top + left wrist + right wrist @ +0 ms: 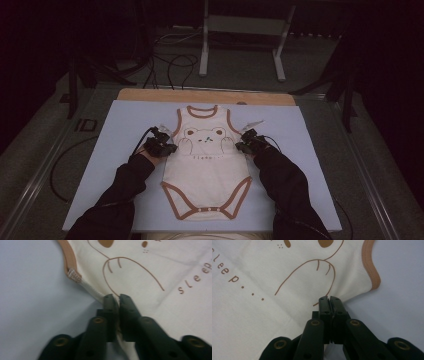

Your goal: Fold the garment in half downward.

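Black, matte jaws of the left gripper (115, 300) are clamped on the side seam of the bodysuit (155, 270), just below its armhole, and a thin fold of cloth shows pinched between the flat pads. Cream knit, soft and smooth, edged with tan ribbed binding (68, 255) — a small white woven label (74, 275) sticks out where that binding ends. Across the garment, the right gripper (329, 300) is clenched on the opposite side seam, the cloth puckering toward its tips. From the high view the sleeveless bodysuit (206, 170) lies flat, front up, in the middle of the pale blue mat (120, 125) — bear print on the chest, snaps at the crotch.
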Motion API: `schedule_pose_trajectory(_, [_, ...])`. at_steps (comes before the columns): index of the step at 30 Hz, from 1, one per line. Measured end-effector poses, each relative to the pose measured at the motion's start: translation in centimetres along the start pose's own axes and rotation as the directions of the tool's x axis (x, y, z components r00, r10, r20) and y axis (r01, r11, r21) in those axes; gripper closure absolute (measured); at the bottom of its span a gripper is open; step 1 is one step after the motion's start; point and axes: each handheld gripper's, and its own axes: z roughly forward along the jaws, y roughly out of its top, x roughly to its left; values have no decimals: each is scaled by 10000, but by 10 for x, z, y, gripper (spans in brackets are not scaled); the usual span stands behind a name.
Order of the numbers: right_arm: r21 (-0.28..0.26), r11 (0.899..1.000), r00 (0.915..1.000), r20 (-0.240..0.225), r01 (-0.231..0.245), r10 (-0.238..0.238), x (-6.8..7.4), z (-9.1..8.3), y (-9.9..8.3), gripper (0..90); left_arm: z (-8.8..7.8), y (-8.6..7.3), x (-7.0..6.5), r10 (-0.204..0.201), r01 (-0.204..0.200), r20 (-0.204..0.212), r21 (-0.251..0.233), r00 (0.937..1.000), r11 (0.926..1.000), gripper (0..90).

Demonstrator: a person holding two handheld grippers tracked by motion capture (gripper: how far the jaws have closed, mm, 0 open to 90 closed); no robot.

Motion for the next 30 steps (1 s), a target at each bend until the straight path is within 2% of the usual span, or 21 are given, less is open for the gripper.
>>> schedule_pose_trajectory(9, [-161,9999,9998,-173,49,-52,-2,-6,2,896,-3,3,3,15,-15,252,28,9997,10000,895])
schedule_pose_trajectory(13, [-273,9995,9992,-350,-177,167,-3,-11,4,898,-5,4,2,195,-197,230,92,9995,9998,896])
schedule_pose_trajectory(15, [-250,9997,9998,-199,-15,10,-2,-13,5,898,-7,5,2,230,-231,324,41,9992,9997,897])
schedule_pose_trajectory(17, [-234,9997,9998,-206,-74,70,-2,-15,6,899,-9,6,2,302,-302,261,17,9992,9995,898])
schedule_pose_trajectory(21, [-532,9984,9998,-94,191,-196,3,-24,10,899,-14,7,1,406,-405,276,-34,9988,9992,897])
schedule_pose_trajectory(30, [-794,9964,9993,-229,283,-302,7,-38,11,899,-23,6,-1,664,-659,259,-203,9975,9976,897])
